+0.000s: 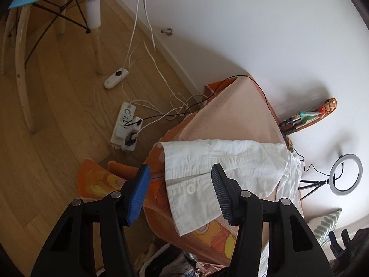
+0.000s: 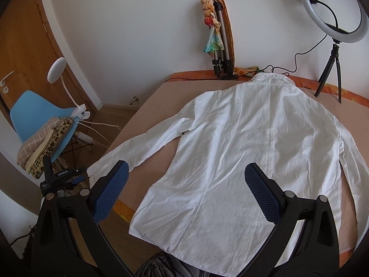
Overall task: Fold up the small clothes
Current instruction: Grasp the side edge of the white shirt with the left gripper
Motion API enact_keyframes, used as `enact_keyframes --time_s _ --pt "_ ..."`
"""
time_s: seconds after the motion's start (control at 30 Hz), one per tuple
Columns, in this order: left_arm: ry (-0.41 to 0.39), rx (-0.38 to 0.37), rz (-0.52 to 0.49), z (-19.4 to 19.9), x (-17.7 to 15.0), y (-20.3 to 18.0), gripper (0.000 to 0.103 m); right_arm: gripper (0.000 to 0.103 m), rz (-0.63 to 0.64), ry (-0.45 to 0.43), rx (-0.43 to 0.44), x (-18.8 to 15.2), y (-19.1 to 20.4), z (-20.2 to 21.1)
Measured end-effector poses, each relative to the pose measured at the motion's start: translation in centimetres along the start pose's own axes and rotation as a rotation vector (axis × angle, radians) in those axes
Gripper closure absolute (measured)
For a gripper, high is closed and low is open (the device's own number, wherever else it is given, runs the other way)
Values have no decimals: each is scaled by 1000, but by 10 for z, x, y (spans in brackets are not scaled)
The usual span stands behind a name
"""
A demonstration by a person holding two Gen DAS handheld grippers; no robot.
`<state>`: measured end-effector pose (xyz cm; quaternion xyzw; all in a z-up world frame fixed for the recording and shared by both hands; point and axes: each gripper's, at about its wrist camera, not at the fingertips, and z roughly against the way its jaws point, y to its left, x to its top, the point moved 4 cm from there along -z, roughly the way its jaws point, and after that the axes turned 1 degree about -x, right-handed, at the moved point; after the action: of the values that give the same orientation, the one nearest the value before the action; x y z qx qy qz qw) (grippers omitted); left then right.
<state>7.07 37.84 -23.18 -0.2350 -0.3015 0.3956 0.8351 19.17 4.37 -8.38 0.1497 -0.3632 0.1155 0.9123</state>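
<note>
A white long-sleeved shirt (image 2: pixel 242 150) lies back-up and spread flat on a beige-covered surface (image 2: pixel 159 92), collar at the far side. My right gripper (image 2: pixel 185 192) hovers open over the shirt's lower hem, nothing between its blue pads. The shirt's left sleeve runs out to the surface's left corner. In the left wrist view the buttoned cuff (image 1: pixel 191 189) of that sleeve lies between the fingers of my left gripper (image 1: pixel 180 191), which stands open, its left pad clear of the cloth. The left gripper (image 2: pixel 76 179) also shows in the right wrist view, beside the cuff.
A blue chair (image 2: pixel 30 108) holding folded clothes stands left of the surface. A ring light (image 2: pixel 334 11) and a folded tripod (image 2: pixel 221 46) stand at the far edge by the wall. On the wooden floor lie a power strip (image 1: pixel 125 127) and white cables.
</note>
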Motion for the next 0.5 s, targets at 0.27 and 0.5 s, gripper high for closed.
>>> enact_keyframes --time_s 0.27,0.5 --pt "-4 -37 -15 -17 8 -1 65 0 38 -3 -69 -3 -7 8" --pt "-51 -128 -24 -18 13 -9 98 0 18 22 -83 2 -9 -10"
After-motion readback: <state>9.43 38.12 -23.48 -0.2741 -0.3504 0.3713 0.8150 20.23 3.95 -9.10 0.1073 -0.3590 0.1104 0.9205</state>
